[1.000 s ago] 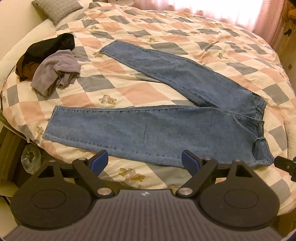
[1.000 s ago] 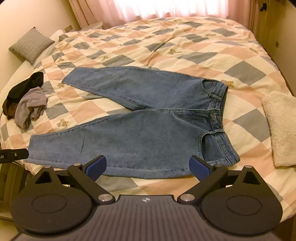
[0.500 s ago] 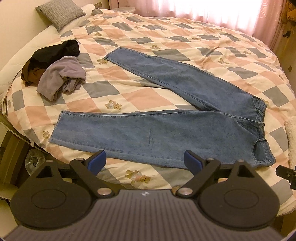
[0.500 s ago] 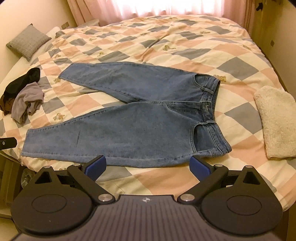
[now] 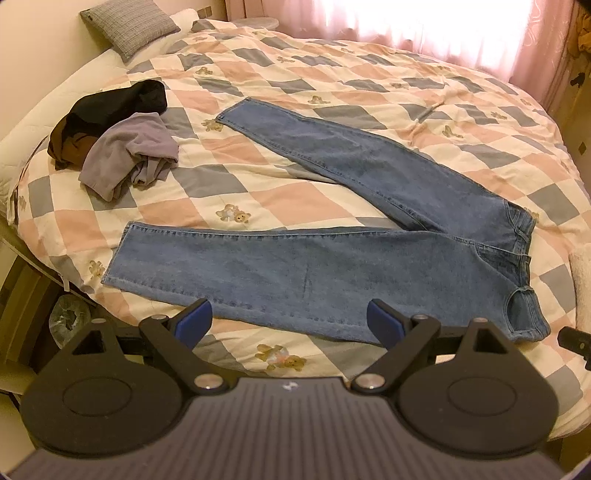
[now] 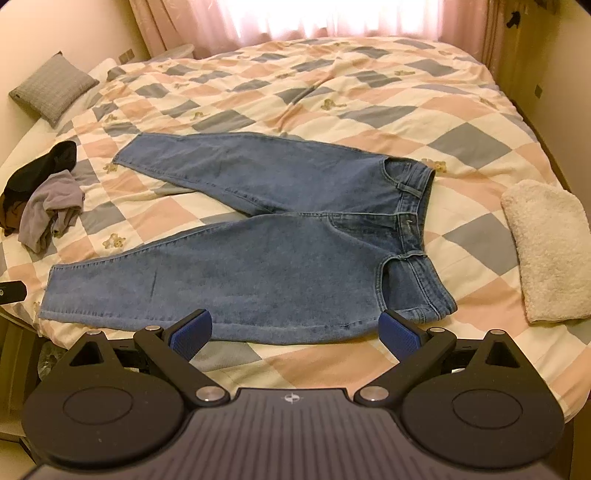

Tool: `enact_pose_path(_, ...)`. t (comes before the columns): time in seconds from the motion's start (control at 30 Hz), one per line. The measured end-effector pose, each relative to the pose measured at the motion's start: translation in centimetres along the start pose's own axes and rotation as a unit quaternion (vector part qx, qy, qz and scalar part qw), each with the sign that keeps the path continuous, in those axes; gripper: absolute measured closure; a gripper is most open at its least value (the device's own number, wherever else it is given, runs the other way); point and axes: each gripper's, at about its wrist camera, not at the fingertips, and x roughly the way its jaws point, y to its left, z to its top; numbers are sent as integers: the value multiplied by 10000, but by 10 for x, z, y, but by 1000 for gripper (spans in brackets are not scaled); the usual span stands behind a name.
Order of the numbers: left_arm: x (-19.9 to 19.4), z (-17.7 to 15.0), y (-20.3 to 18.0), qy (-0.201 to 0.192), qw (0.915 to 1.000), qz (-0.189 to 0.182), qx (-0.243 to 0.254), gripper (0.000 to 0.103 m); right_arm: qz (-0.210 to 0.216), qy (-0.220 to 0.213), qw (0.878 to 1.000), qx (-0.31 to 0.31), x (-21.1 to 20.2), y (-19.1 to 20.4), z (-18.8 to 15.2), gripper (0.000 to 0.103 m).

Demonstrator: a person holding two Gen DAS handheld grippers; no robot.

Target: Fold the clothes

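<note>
Jeans (image 5: 332,266) lie spread flat on the checked quilt (image 5: 332,92), both legs splayed in a V, unfolded. In the left view the waistband sits at the right edge of the frame and the hems point left, so the long axis runs across the picture, side-on to both tools. The near leg lies just beyond the fingertips along the lower middle of each frame; the far leg angles away toward the upper left.

The left gripper (image 5: 291,319) hovers over the middle of the near leg, its blue pads spread wide and holding nothing. The right gripper (image 6: 295,326) also stands wide and empty, and its right pad sits close to the waist corner (image 6: 439,306). By my judgement, the right one is nearer the waistband and the left nearer the hems, which suits a two-ended grab.

The right view shows the belt loops, the fly and a fluffy white towel (image 6: 546,251) lying apart at the right edge; the left view catches only a sliver of that towel. The left view shows the crumpled grey and black clothes (image 5: 125,155) at upper left more clearly, well apart from the jeans, plus a grey pillow (image 5: 129,26).
</note>
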Motion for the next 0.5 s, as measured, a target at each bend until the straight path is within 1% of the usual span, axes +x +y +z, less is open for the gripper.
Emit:
enact_pose_path(0.17, 1, 3, 4, -1, 10000, 10, 32, 14, -12, -163, 9998, -90, -7, 9, 7, 4)
enact_pose_path(0.5, -2, 7, 2, -92, 9999, -69, 106, 14, 32, -309, 9993, -195, -18, 19, 15, 3)
